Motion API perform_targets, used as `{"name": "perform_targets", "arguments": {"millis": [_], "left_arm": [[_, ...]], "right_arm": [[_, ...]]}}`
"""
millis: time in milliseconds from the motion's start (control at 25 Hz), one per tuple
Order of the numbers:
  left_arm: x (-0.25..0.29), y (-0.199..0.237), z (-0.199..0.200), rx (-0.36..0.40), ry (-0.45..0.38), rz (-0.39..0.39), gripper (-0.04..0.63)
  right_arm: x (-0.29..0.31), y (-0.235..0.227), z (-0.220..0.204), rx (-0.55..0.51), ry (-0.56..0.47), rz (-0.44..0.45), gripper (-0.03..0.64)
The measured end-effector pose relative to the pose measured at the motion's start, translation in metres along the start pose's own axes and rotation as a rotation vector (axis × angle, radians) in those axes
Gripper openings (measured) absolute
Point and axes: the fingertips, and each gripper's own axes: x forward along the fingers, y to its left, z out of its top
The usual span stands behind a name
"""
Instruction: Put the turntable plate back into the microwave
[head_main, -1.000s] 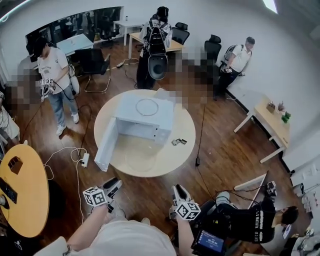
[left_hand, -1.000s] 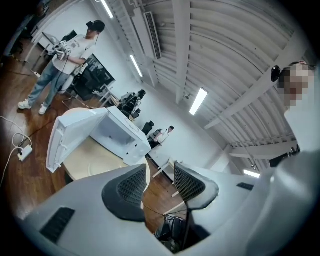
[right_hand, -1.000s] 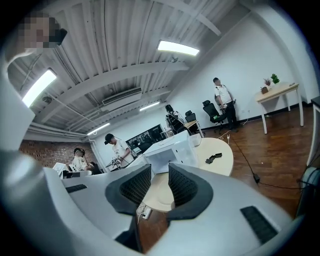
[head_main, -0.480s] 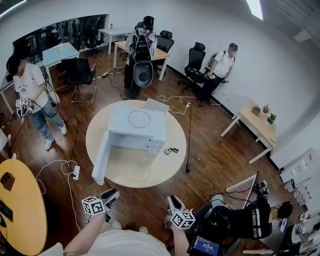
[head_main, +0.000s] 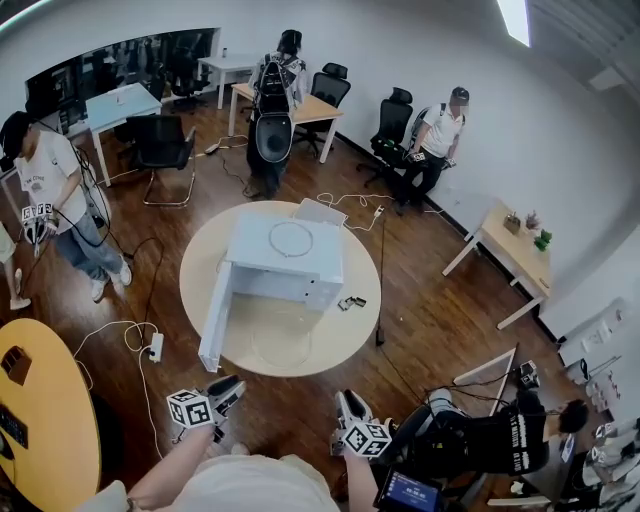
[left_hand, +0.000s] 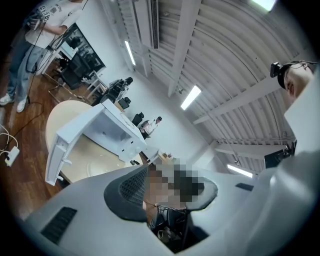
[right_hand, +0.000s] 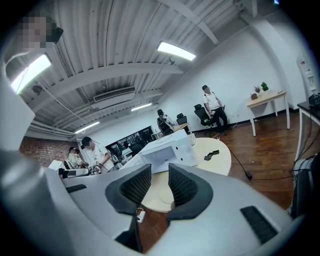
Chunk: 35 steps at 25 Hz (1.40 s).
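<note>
The white microwave (head_main: 285, 262) stands on the round table (head_main: 355, 335) with its door (head_main: 215, 318) swung open to the left. The clear glass turntable plate (head_main: 282, 340) lies flat on the table in front of the oven's mouth. A ring (head_main: 292, 240) rests on the microwave's top. My left gripper (head_main: 228, 392) and right gripper (head_main: 350, 408) hover short of the table's near edge, apart from the plate. The left jaws have just been closing a little and still stand wide, with nothing between them. The right gripper (right_hand: 160, 186) is open with a narrower gap, also empty.
Small black parts (head_main: 350, 302) lie on the table right of the microwave. A power strip (head_main: 155, 347) and cables lie on the floor at the left, by a yellow table (head_main: 40, 400). People stand at the left (head_main: 45, 190) and back (head_main: 272, 110); one crouches at the lower right (head_main: 490, 440).
Both grippers have shifted a little in front of the table, still empty. The person at the left has moved further left in the view.
</note>
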Motion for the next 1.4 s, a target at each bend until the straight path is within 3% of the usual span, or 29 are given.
{"name": "perform_targets", "arguments": {"millis": [320, 760, 1040, 1400], "left_arm": [[-0.014, 0.013, 0.004, 0.003, -0.013, -0.01, 0.161], [-0.01, 0.018, -0.001, 0.011, -0.013, -0.009, 0.161], [0.012, 0.025, 0.007, 0.004, -0.038, 0.046, 0.161], [0.044, 0.014, 0.017, -0.015, -0.1, 0.148, 0.161]], "right_arm": [[0.003, 0.011, -0.025, 0.012, 0.019, -0.01, 0.094], [0.008, 0.009, -0.006, -0.004, -0.004, -0.02, 0.094], [0.025, -0.016, -0.002, 0.046, 0.01, 0.018, 0.094], [0.069, -0.063, 0.04, 0.027, 0.037, 0.097, 0.094]]}}
